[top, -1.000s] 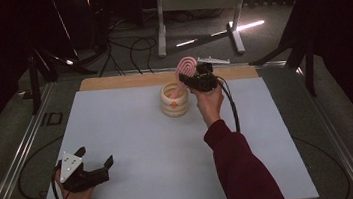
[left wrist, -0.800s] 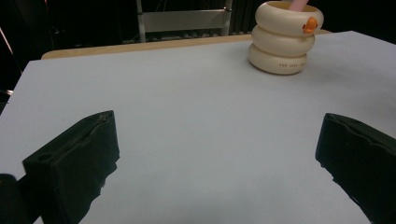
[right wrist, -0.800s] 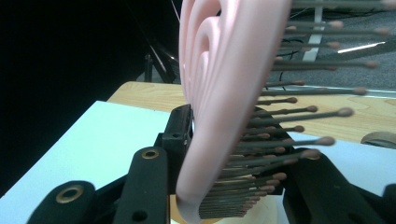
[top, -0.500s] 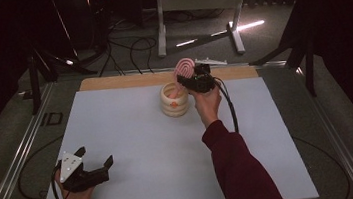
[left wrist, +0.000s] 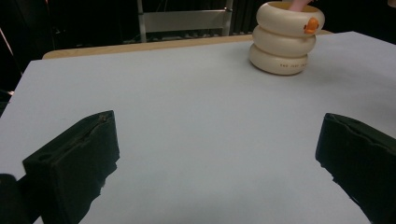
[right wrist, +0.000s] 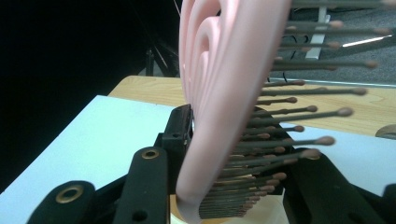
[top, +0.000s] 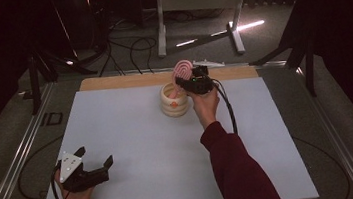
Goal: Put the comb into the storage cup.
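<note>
Right hand-held gripper (top: 186,82) grasps the pink brush (top: 181,71) by its head, handle down inside the holder (top: 174,100) at the far bench (top: 133,134); lower straight (avoid tipping) before releasing. Left hand-held gripper (top: 95,159) idles, released.

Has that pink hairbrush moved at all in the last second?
No. The pink hairbrush sits in the same spot above the cream holder, clamped by the right gripper.
</note>
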Available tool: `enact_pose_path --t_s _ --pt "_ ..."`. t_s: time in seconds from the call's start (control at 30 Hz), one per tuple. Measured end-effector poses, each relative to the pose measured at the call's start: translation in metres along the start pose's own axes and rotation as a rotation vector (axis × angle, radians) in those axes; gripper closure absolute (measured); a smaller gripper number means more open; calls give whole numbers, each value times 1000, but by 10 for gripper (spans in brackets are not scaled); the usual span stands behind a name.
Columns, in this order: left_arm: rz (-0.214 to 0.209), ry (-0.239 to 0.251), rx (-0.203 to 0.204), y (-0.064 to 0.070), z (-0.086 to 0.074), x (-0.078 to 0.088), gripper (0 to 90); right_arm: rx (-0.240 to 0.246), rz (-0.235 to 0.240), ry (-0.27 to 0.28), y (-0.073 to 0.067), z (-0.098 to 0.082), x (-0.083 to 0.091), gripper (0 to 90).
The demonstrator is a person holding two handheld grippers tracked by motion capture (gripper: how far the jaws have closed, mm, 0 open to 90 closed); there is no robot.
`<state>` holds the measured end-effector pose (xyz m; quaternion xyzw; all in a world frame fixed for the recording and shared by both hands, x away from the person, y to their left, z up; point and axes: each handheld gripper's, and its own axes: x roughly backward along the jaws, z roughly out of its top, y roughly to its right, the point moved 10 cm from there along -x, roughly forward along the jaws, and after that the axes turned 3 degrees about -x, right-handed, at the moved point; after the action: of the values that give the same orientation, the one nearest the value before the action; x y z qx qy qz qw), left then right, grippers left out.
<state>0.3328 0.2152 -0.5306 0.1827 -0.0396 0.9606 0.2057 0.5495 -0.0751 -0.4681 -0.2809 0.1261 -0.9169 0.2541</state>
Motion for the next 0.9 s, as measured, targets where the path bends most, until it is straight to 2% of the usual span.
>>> enact_pose_path --t_s 0.37,0.7,0.9 --pt "0 0 -1 1 0 -1 1 1 -3 -1 1 -1 -1 637" --pt "0 -1 -1 1 0 -1 1 -21 -22 -14 6 -5 -4 636" --pt "1 0 1 0 0 -1 1 -33 -17 -6 7 -5 -5 636"
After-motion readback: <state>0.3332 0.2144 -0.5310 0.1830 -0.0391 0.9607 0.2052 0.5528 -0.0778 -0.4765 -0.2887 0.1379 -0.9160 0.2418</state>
